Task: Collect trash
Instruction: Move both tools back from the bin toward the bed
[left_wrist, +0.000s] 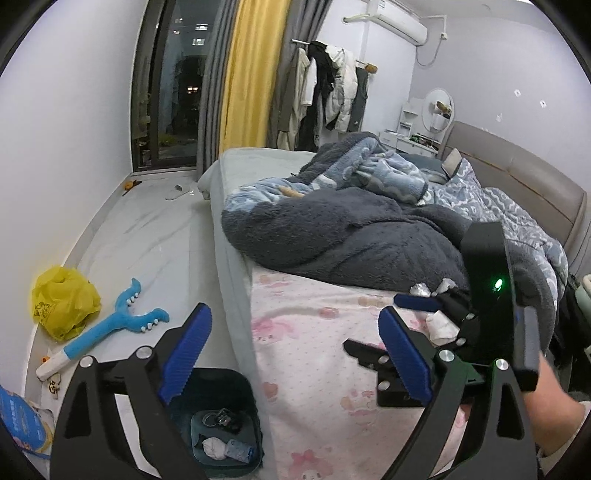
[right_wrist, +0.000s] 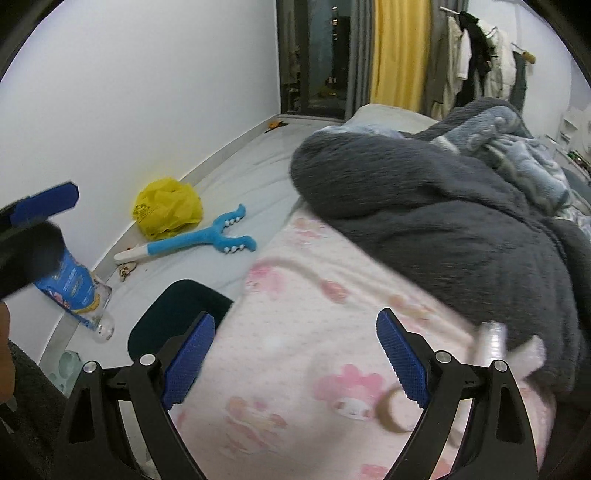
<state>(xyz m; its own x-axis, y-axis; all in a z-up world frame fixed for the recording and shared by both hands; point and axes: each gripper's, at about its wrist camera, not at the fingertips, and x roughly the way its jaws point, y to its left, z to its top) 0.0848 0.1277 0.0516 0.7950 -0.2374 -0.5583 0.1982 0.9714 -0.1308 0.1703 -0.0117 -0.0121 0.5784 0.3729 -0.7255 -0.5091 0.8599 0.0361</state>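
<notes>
Left wrist view: the trash still to be gathered sits on the pink sheet (left_wrist: 332, 354) near the edge of the dark fleece blanket (left_wrist: 351, 240), a crumpled white tissue (left_wrist: 441, 326) and a shiny scrap of wrapper (left_wrist: 419, 290) just beyond it. Both lie right at the fingertips of the right gripper (left_wrist: 400, 314), which reaches in from the right with its blue pads spread wide and nothing between them; it seems lined up on the tissue for a pick, though no pad touches it yet.

Down beside the bed stands the dark bin (left_wrist: 221, 424) (a wad of tissue and a small blue packet already lie in it), placed close to the mattress edge, presumably so that pieces can be dropped straight off the bed. The left gripper (left_wrist: 295, 354) hangs over the gap between bin and bed, jaws wide and empty, which fits a drop just made rather than a grasp under way.

From the right wrist view, the right gripper's own pads frame bare pink sheet, with a roll of tape (right_wrist: 393, 408) and pale blurred scraps near the blanket to the right.

Further out on the floor (left_wrist: 155, 236) lie a yellow plastic bag (left_wrist: 64, 299), a blue toy grabber (left_wrist: 114, 325) and a clear bottle (right_wrist: 79, 291) with a blue label against the wall, likely later candidates.
</notes>
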